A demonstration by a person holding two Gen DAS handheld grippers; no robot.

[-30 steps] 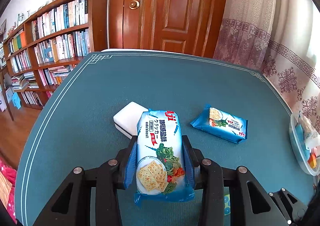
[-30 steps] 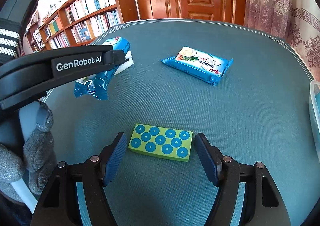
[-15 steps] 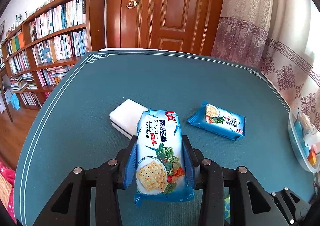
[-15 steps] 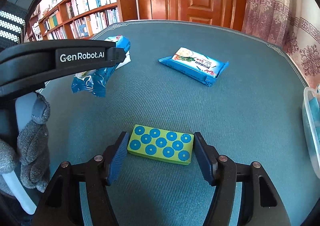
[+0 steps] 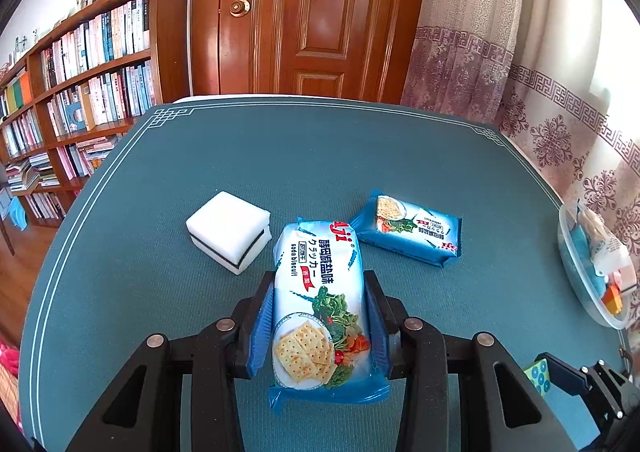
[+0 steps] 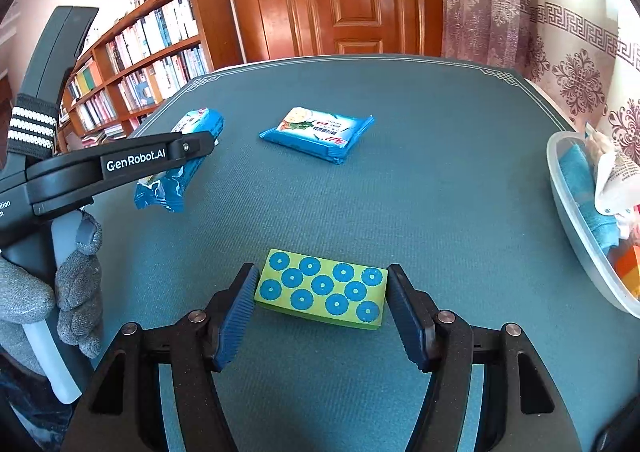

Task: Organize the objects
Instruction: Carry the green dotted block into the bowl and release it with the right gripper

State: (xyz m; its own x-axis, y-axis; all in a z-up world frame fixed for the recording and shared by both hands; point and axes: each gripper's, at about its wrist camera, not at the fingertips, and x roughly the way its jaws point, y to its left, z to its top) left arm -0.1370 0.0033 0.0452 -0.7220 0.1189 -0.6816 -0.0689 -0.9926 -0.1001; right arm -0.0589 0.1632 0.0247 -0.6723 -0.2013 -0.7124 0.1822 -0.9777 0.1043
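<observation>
Holding a long blue-and-white plastic packet of soda crackers (image 5: pixel 320 304) lengthwise, our left gripper (image 5: pixel 320 316) has both blue ribbed pads pressed against the packet's sides; seen from the right wrist, the packet (image 6: pixel 180 159) hangs clear of the teal felt table cover (image 6: pixel 440 179). A grey knitted glove (image 6: pixel 76 288) covers the hand on that gripper's handle. Our right gripper (image 6: pixel 322 314) brackets a green rectangular block printed with blue dots (image 6: pixel 322 288); the left pad touches the block's end and the right pad lies against or just off the other end, so we cannot tell whether the block is clamped or whether it has left the cloth. A second, shorter blue cracker packet (image 5: pixel 408 232) lies flat toward the far side of the table, and a white foam block with a dark middle layer (image 5: pixel 229 230) sits just left of the held packet. At the right edge stands a clear plastic tub (image 6: pixel 576 228) holding a blue cloth and wrapped items.
</observation>
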